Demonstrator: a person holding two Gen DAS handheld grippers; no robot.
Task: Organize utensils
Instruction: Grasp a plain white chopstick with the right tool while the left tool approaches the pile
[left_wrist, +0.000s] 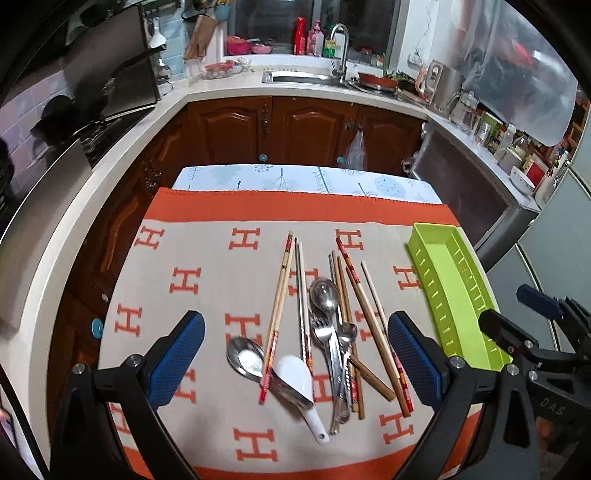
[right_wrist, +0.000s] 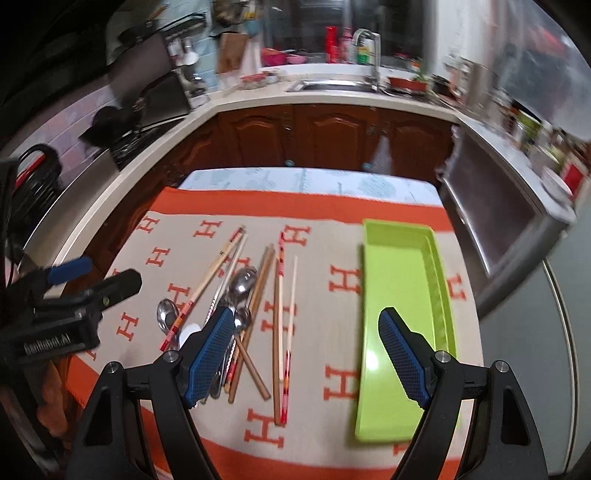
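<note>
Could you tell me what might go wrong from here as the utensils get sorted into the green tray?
1. The utensils lie crossed in one pile: chopsticks overlap the fork and metal spoons, so lifting one may drag its neighbours.
2. The white ceramic spoon rests on other pieces and could slide or knock.
3. The green tray sits near the table's right edge; a push might shift it off.

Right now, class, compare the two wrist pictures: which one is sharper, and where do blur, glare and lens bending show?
Left wrist view: sharp; the white countertop edge bows from fisheye bending. Right wrist view: motion-blurred, most at the far counter and the steel faucet; a glare spot sits on the lime green plastic tray.
</note>
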